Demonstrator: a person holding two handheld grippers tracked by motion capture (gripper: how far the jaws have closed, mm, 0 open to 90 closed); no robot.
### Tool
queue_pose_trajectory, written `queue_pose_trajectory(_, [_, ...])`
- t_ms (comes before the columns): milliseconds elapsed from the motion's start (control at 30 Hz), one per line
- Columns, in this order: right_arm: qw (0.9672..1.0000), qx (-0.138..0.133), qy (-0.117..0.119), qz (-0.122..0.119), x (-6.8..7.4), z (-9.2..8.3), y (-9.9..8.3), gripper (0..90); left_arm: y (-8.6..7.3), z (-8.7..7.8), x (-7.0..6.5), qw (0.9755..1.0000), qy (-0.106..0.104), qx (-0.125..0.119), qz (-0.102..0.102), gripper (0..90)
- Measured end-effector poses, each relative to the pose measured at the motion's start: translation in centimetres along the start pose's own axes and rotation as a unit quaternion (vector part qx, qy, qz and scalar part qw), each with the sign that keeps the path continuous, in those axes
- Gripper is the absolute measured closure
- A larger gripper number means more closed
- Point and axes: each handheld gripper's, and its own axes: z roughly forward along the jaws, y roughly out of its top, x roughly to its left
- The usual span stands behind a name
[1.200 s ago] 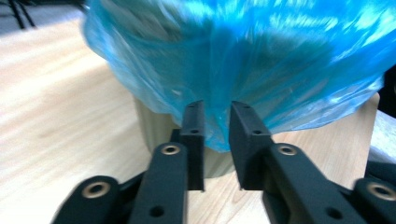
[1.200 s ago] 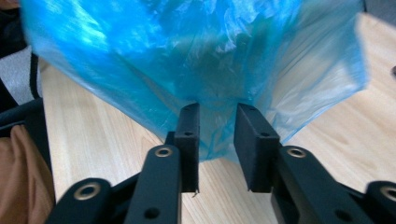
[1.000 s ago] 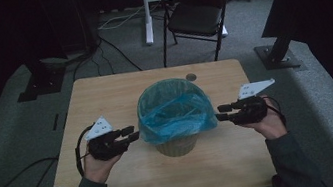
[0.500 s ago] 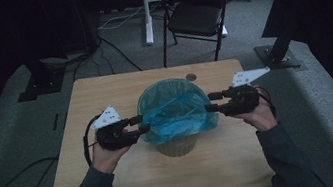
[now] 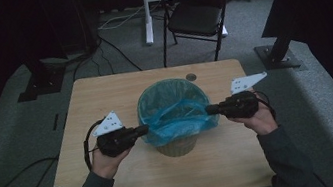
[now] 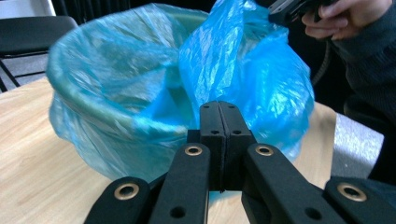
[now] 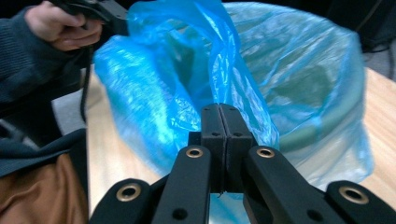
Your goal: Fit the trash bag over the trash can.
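A round bin (image 5: 178, 146) lined with a blue plastic bag (image 5: 178, 117) stands mid-table. My left gripper (image 5: 144, 128) meets the bag's left rim and my right gripper (image 5: 209, 110) its right rim. Both pairs of jaws have just been closing, and each now pinches a fold of bag film. In the left gripper view the left gripper (image 6: 219, 105) has its jaws pressed together, with the bag (image 6: 243, 70) rising from the tips. The right gripper view shows the right gripper (image 7: 219, 107) gripping the bag (image 7: 215, 56) the same way.
The wooden table (image 5: 104, 95) has bare room around the bin and a small round grommet (image 5: 191, 77) behind it. A black folding chair (image 5: 197, 12) and a white stand leg (image 5: 145, 11) are beyond the far edge. Cables lie on the grey floor.
Both hands moved in toward the bin's rim, and both grippers' jaws went from apart to shut on the bag's edge. The bag film now stands pulled up at both sides.
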Motion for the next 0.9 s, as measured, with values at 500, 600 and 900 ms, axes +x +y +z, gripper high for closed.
queue_pose_trajectory(500, [0.9960,0.058,0.067,-0.012,0.6,1.4,-2.5,90.0,-2.1,1.7,-0.9,0.9985,-0.030,0.044,0.011,89.8])
queue_pose_trajectory(600, [0.9952,0.066,0.072,-0.006,0.2,1.7,-2.8,90.0,-2.4,1.9,-0.8,0.9981,-0.032,0.051,0.013,89.9])
queue_pose_trajectory(900, [0.9921,0.089,0.089,0.001,-0.3,2.7,-3.5,90.0,-3.0,2.2,-0.9,0.9970,-0.038,0.066,0.017,89.9])
